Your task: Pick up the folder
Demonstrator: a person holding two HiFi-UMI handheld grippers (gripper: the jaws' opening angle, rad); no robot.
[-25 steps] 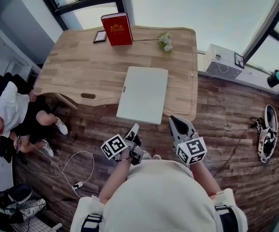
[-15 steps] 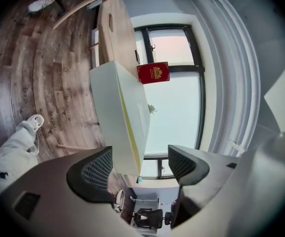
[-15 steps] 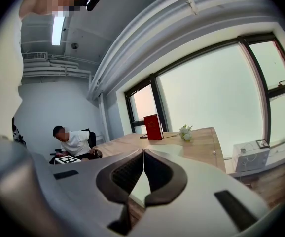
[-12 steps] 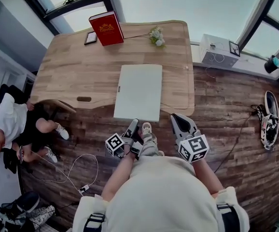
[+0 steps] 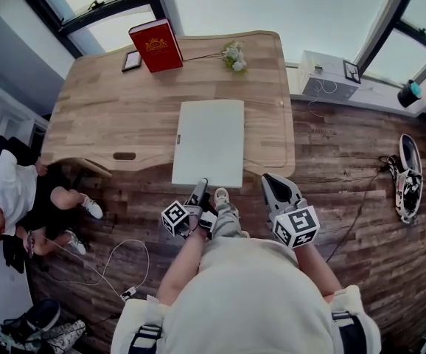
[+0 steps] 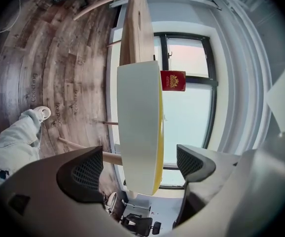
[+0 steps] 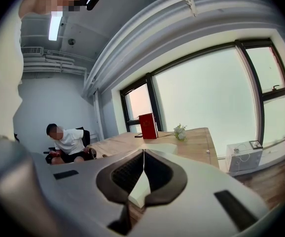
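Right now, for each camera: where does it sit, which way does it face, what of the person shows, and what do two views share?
Head view: on the head, facing steeply down at desk and folder; shows torso, a leg, left gripper, right gripper.
Left gripper view: on the left gripper, turned sideways, facing along the folder between its opening jaws; shows a leg.
Right gripper view: on the right gripper, facing level across the desk past its shut jaws; shows torso at left.
Shared: red book in all three.
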